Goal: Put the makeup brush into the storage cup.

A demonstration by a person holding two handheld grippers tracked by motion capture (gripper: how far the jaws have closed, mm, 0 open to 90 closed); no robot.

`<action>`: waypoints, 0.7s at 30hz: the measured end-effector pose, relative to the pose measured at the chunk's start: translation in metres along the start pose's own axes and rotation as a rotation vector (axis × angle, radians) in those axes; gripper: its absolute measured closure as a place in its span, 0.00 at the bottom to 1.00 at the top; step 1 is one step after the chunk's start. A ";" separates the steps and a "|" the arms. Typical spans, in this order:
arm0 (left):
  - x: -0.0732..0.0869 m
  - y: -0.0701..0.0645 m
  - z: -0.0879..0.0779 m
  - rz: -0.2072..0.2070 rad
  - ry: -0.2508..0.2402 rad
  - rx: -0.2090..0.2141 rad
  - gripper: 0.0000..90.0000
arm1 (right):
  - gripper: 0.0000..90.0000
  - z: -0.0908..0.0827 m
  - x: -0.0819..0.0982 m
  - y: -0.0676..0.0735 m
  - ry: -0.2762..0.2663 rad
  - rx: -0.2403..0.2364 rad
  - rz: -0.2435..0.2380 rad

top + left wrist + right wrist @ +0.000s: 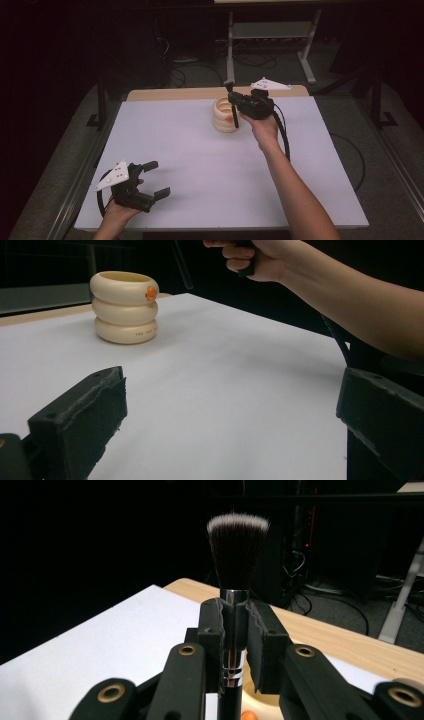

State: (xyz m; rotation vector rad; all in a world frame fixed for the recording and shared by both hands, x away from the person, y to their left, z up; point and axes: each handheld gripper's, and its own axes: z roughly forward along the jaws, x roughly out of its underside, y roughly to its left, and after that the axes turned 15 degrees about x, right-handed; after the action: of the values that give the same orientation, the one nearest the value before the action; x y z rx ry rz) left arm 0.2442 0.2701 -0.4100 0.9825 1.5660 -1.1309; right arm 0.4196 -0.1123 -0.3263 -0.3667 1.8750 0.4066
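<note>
While the right claw (234,630) clamps the brush (237,550), its handle end is cut off.

On the table (200,165) the ringed holder (225,115) stands upright toward the far edge, a little right of the middle. The right gripper (233,106) hangs just beside and above the holder's right rim, its jaws clamped on a brush (235,600) that stands upright, bristles on top. The left gripper (156,178) rests near the table's near left corner, well apart from the holder, jaws spread toward it.
</note>
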 end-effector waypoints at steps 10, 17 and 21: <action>0.000 0.000 -0.001 0.003 0.004 -0.001 0.00 | 0.86 0.009 -0.007 0.001 -0.047 0.016 0.014; 0.000 0.001 -0.002 0.004 -0.001 -0.002 0.00 | 0.86 0.014 -0.015 0.002 -0.071 0.041 0.026; -0.001 0.000 -0.002 -0.002 -0.001 -0.004 0.00 | 0.86 0.018 -0.017 0.000 -0.101 0.055 0.016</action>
State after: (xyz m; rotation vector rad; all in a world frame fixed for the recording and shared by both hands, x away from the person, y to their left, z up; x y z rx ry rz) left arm 0.2439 0.2719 -0.4092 0.9782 1.5685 -1.1293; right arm 0.4400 -0.1036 -0.3156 -0.2891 1.7883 0.3765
